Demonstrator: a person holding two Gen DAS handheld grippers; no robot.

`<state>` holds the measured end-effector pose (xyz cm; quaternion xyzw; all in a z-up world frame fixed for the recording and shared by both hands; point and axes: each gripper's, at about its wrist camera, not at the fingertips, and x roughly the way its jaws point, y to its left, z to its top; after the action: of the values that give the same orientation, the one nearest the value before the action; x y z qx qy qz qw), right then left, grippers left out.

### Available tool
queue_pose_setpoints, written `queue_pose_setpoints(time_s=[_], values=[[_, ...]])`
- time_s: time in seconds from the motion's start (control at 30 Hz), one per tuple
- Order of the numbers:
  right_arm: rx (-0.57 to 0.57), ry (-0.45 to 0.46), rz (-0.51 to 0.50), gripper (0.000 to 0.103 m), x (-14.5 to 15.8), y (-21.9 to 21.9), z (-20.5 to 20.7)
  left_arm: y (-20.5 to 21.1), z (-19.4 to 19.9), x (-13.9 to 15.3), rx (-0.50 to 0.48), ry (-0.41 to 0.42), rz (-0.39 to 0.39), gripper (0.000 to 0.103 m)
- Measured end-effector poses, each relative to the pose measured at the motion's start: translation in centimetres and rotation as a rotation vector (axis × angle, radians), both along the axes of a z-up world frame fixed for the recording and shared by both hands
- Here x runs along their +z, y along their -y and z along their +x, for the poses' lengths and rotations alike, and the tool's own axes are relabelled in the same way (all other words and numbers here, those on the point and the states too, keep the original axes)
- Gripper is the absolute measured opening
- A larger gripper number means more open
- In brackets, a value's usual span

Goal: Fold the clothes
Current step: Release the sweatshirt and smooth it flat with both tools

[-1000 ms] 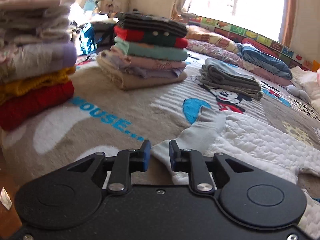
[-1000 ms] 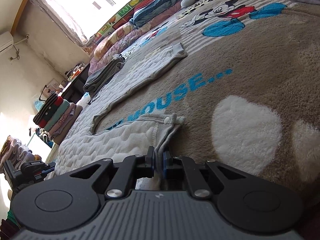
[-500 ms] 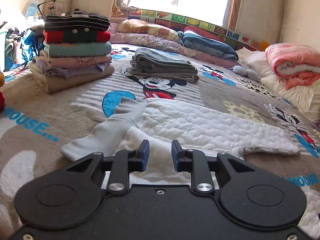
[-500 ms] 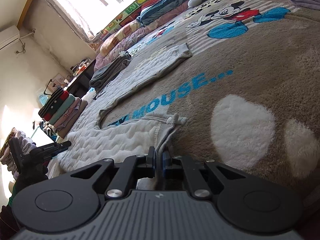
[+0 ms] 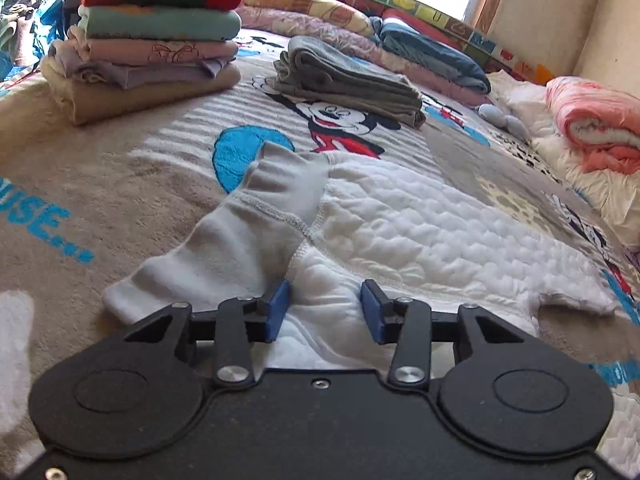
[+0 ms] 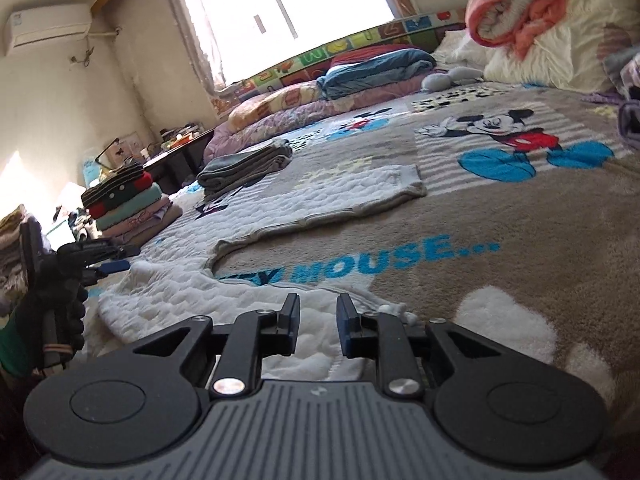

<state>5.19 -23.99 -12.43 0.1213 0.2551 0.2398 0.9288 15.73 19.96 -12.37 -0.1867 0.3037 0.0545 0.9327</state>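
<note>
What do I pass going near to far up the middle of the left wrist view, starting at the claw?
Left claw → white quilted garment → red-and-black cartoon mouse print on the blanket → folded grey cloth pile → rolled blue quilt → colourful letter mat along the wall.

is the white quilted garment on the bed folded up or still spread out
Mostly spread out: the white quilted garment lies flat across the blanket, with only one sleeve turned across it.

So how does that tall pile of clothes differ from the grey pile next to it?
The tall pile stacks many garments in mixed colours: striped, red, mint, pink, lilac, beige. The grey pile is one colour throughout. The tall pile rises well above the low, flat grey pile. The tall pile stands at the bed's edge; the grey pile lies further in, over the mouse print. Both are folded and rest on the blanket.
</note>
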Motion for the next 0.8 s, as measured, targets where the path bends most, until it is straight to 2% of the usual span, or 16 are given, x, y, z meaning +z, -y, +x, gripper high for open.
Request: queue_pose_setpoints(time_s=[0.07,0.13,0.23,0.33,0.43,0.53,0.57,0.6,0.63,0.7,0.73,0.8], values=[[0.062,0.03,-0.074,0.025,0.2,-2.2,-0.2,-1.5,-1.0,0.8,0.078,0.047,-0.101,0.035],[0.114,0.061,-0.131,0.025,0.5,-4.0,-0.3,-2.9,-2.2,1.6,0.139,0.117,-0.119,0.035],[0.193,0.102,-0.199,0.025,1.2,-7.1,0.0,-4.1,-3.0,1.7,0.167,0.165,-0.17,0.035],[0.269,0.151,-0.284,0.025,2.2,-10.9,0.7,-1.9,-2.3,2.5,0.075,0.178,-0.047,0.035],[0.327,0.174,-0.305,0.025,3.2,-15.1,2.3,1.7,-1.6,2.7,-0.055,0.182,0.132,0.034],[0.365,0.19,-0.321,0.025,3.8,-19.1,4.2,3.9,-0.6,1.5,-0.179,0.115,0.244,0.033],[0.371,0.185,-0.329,0.025,3.8,-20.3,4.9,4.6,0.1,0.4,-0.222,0.036,0.309,0.033],[0.374,0.173,-0.34,0.025,3.5,-21.2,5.6,5.0,0.2,-0.5,-0.246,0.014,0.362,0.033],[0.376,0.16,-0.351,0.025,3.1,-22.1,6.3,5.1,0.2,-0.6,-0.252,0.016,0.377,0.033],[0.411,0.035,-0.377,0.027,1.1,-23.7,8.1,5.0,0.1,-0.8,-0.26,0.024,0.387,0.033],[0.418,0.013,-0.378,0.027,0.4,-23.9,8.1,4.8,0.0,-0.9,-0.264,0.027,0.384,0.033],[0.412,0.041,-0.36,0.028,0.0,-23.4,7.3,4.6,-0.2,-0.9,-0.266,0.036,0.367,0.033]])
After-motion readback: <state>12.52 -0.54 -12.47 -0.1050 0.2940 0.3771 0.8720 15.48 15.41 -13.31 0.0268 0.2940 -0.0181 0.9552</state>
